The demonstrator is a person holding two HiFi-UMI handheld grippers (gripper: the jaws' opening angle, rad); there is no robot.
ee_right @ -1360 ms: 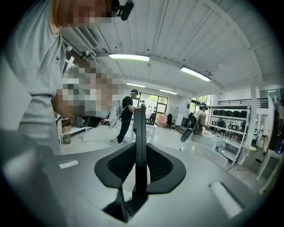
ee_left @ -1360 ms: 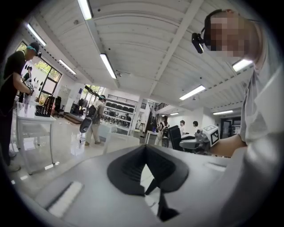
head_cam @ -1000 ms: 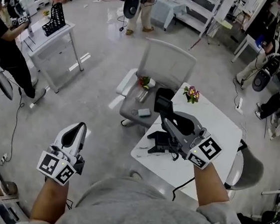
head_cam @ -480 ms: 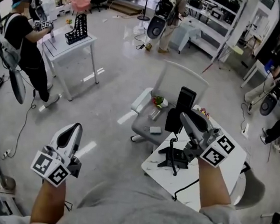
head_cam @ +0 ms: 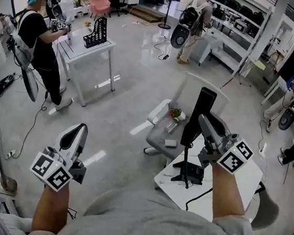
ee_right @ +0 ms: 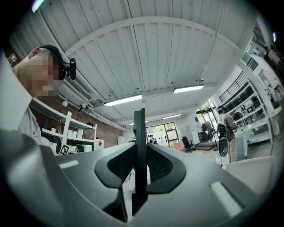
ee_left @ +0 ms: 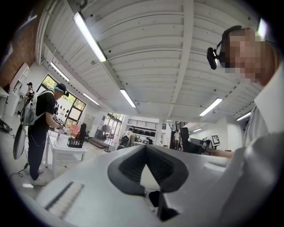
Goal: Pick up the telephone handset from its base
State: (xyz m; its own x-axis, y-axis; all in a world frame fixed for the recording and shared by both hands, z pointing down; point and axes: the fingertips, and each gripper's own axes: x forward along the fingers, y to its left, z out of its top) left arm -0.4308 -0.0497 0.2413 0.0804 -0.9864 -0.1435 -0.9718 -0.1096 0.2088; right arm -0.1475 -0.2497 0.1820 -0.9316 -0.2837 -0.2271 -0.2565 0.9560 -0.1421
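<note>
A black mesh desk rack (head_cam: 96, 32) stands on a white table (head_cam: 86, 47) at the far left of a bright workshop, its contents too small to make out. Nearer, a small white bowl (head_cam: 177, 114) of something red and green sits on the grey seat of a pale-backed office chair (head_cam: 192, 90), near a small grey block (head_cam: 171, 143).

The flat black telephone handset (head_cam: 203, 107) stands upright in the air above the near white table (head_cam: 240, 177). Its lower end is pinched between the pads of the right gripper (head_cam: 205, 121), which reaches it from below and to the right. Seen along the jaws, the handset is an edge-on black slab clamped squarely between both pads. Its black base (head_cam: 193, 172) sits on the near table below, well clear of the handset, with a thin dark cord (head_cam: 186, 155) hanging between the two.

The left gripper (head_cam: 80, 129) is held out over the floor, well apart from the phone. Its jaws are pressed together at the tips on nothing (only a small gap shows lower down between the pads).

In all there are two grippers, one handset, one base, one cord, two white tables, one chair, one bowl and one rack.
</note>
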